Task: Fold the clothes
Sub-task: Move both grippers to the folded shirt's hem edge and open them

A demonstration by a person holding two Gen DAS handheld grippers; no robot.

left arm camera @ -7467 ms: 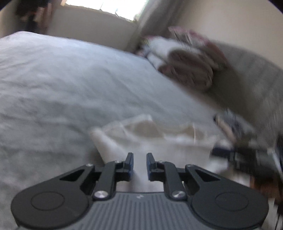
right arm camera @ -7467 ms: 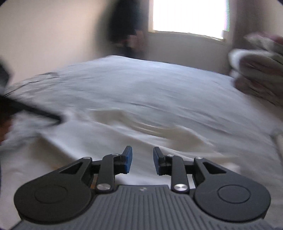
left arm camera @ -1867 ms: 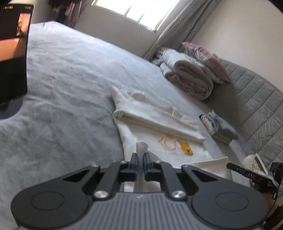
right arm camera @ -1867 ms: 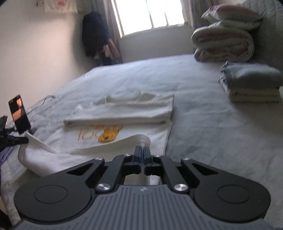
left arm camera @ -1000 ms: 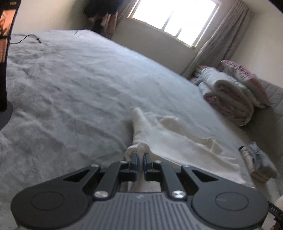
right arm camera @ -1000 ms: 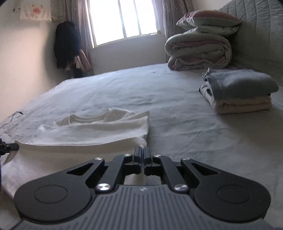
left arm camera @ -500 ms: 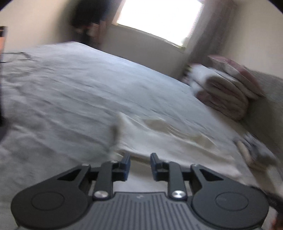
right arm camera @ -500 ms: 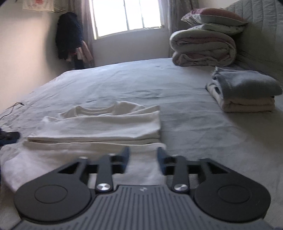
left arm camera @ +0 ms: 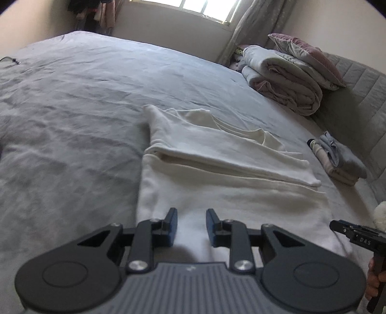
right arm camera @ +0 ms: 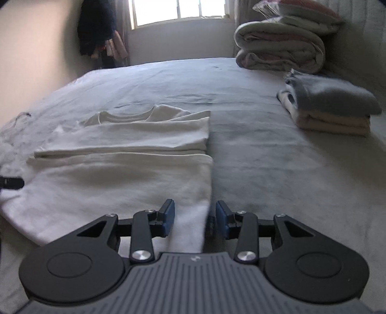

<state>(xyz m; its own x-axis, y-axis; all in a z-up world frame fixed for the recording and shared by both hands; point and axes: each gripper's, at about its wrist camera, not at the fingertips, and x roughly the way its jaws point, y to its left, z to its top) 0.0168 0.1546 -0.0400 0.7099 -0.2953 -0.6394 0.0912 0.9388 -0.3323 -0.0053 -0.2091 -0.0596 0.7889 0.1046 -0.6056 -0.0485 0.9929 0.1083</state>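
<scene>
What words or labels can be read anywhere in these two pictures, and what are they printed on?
"DAS": white letters on the black right gripper, seen at the edge of the left wrist view.
A small pale mark on the grey ribbed body behind the left gripper: too small to read.
The same mark in the right wrist view: too small to read.
The cream shirt: no print shows.

Grey-sheeted bed point(right arm camera: 265, 149), padded grey headboard point(left arm camera: 357, 101); bright window point(right arm camera: 178, 9), curtain point(left arm camera: 255, 21), pale walls point(right arm camera: 36, 60)
</scene>
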